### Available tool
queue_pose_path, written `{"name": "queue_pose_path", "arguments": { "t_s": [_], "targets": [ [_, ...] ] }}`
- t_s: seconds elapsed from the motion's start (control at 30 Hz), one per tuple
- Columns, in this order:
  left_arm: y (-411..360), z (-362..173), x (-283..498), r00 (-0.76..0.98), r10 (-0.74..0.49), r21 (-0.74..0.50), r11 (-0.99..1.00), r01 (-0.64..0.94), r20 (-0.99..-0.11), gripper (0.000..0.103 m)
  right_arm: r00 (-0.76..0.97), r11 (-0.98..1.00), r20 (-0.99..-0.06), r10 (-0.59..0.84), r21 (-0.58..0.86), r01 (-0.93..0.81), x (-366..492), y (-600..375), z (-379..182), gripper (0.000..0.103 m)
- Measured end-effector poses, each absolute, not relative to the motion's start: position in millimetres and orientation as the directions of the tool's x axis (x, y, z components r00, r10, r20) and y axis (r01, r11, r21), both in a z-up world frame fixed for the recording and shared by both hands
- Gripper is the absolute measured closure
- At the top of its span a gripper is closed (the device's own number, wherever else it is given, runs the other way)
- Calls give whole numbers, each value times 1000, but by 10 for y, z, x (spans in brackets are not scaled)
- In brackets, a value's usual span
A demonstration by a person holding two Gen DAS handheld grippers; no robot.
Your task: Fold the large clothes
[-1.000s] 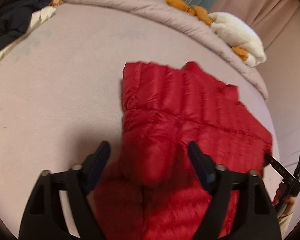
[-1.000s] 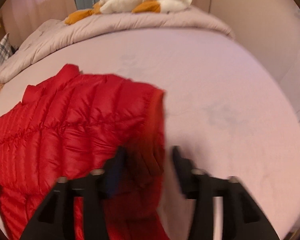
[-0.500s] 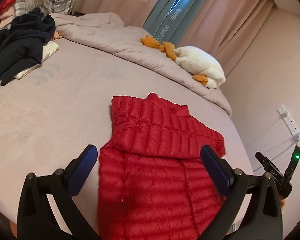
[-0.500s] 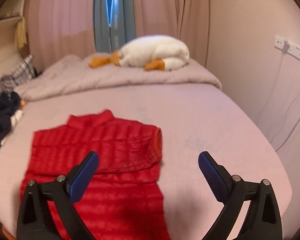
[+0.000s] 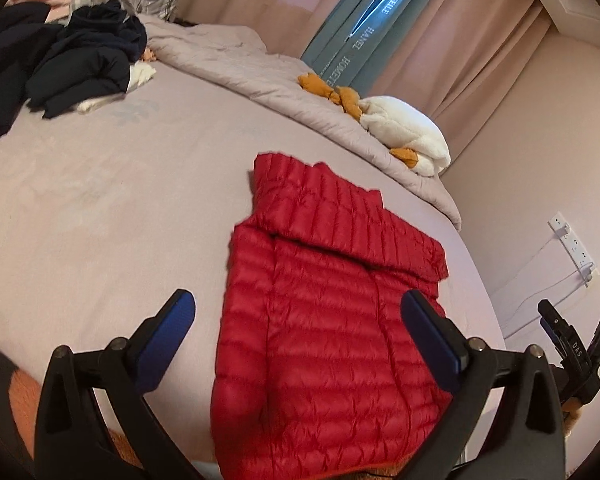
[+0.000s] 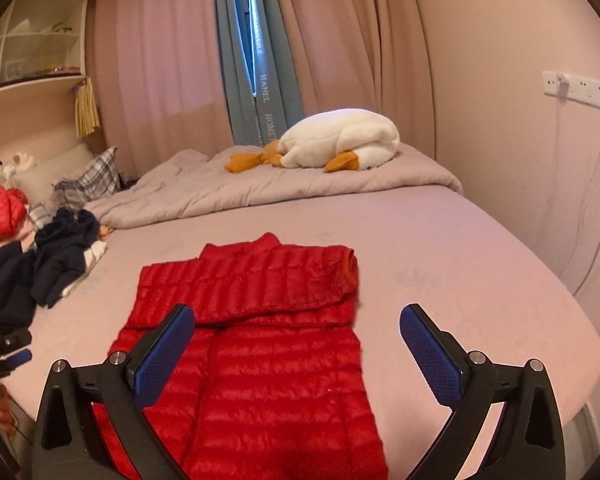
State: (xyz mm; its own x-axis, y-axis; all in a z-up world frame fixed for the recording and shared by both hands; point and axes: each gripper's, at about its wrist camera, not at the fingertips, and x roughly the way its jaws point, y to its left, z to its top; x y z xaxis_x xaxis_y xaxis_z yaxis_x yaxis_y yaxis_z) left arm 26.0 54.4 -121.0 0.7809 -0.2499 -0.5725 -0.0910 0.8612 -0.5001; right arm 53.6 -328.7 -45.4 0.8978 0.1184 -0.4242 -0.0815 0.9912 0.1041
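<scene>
Lying beside the red jacket (image 6: 260, 320): dark clothes (image 6: 48, 264), perhaps coats.

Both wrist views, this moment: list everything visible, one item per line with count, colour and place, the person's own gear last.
puffer jacket: one, red, flat on the bed nearest the grippers, sleeves folded across its upper part
bed: one, pale pink sheet
quilt: one, grey, bunched along the far edge
plush goose: one, white with orange, on the quilt
dark clothes: one pile, navy, far left of the bed
plaid pillow: one, grey check, by the headboard
curtains: pink, blue panel between
power strip: one, white, right wall
left gripper: black, blue pads, open, empty
right gripper: same, open, empty
</scene>
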Motion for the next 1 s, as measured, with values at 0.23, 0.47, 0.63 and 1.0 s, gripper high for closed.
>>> {"name": "queue_pose_path", "arguments": {
  "t_s": [0.23, 0.47, 0.63, 1.0],
  "targets": [
    [477, -1351, 51, 770, -268, -487, 871, -63, -579, 0, 899, 992, -422, 115, 102, -79, 277, -3248, -590, 1],
    [434, -1543, -14, 741, -275, -485, 871, -77, -613, 0, 885, 992, -455, 98, 116, -50, 154, -3320, -791, 1],
    [413, -1684, -33, 714, -273, -471, 877, -90, -645, 0, 857, 990, -507, 94, 138, -27, 130, -3398, -1000, 1],
    [427, -1914, 15, 668, -240, -432, 892, -134, -704, 0, 801, 985, -594, 78, 171, 30, 33, -3530, -1355, 1]
  ]
}}
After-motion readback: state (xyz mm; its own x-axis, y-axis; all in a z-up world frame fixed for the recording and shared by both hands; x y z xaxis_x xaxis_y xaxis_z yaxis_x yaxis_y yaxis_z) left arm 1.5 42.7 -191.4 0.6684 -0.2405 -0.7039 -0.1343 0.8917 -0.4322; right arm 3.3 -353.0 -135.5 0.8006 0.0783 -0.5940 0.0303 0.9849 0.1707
